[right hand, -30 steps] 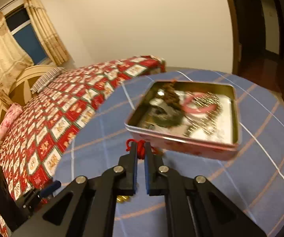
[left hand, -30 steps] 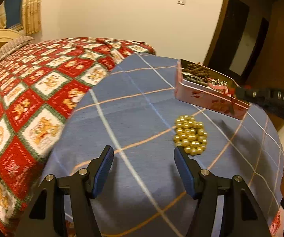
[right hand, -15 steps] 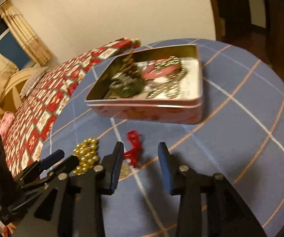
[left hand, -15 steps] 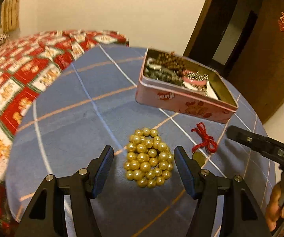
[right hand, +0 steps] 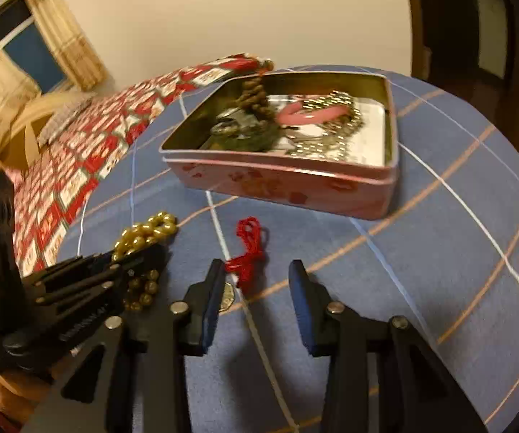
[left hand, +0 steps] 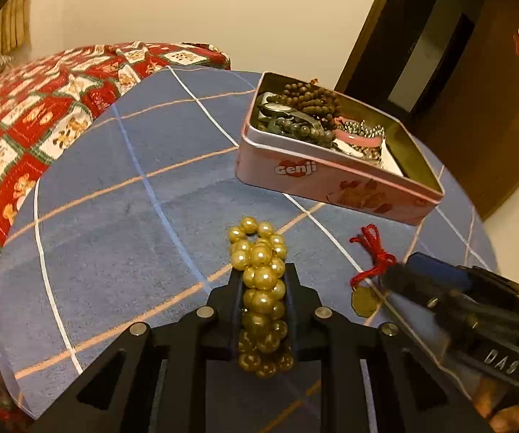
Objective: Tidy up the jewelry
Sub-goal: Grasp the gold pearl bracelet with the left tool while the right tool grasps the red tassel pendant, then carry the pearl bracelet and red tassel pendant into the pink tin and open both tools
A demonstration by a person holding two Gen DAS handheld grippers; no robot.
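Blue checked cloth (left hand: 122,223) covered the round table, a red patchwork bedspread (left hand: 25,108) lay beyond its far-left edge, and a dark wooden door (left hand: 494,108) stood to the right. Left gripper (left hand: 263,281) sat low over the cloth, clamped on the gold bead bracelet (left hand: 261,288); right gripper (right hand: 257,281) hovered with fingers spread wide, the red cord charm (right hand: 248,252) lying between the tips. Pink tin (left hand: 331,176) of jewelry sat just beyond, with bare cloth to its left.
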